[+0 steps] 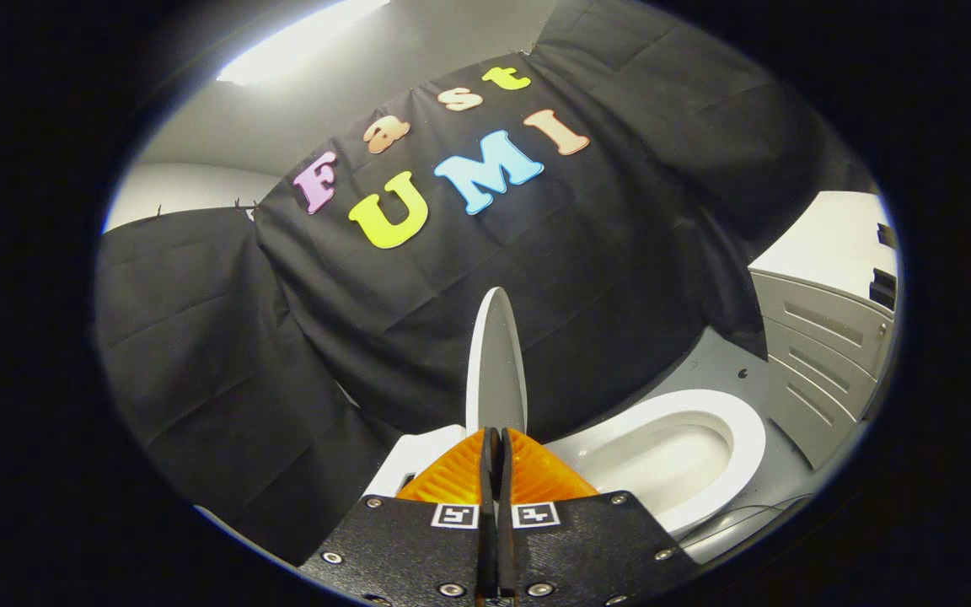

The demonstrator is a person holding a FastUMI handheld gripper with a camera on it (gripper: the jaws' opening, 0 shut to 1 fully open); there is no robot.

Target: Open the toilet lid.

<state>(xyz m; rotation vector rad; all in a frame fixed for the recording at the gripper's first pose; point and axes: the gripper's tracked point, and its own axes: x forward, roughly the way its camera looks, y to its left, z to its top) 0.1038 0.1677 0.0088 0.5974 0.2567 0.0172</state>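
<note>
The lid (pixel 496 362) is standing upright, edge-on, just ahead of the gripper (pixel 494 440), its long axis rising straight up. The fingers are pressing together, seemingly pinching its lower edge, with the bowl (pixel 688 455) lying open to their right.

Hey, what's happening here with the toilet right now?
A person is working a handheld gripper at a toilet in a booth. The toilet lid already stands upright, seen edge-on just ahead of the fingers, and the seat and bowl lie open beside it. The fingers look closed together right at the lid's lower edge; whether they pinch it cannot be told. A cabinet stands beyond the toilet.
</note>
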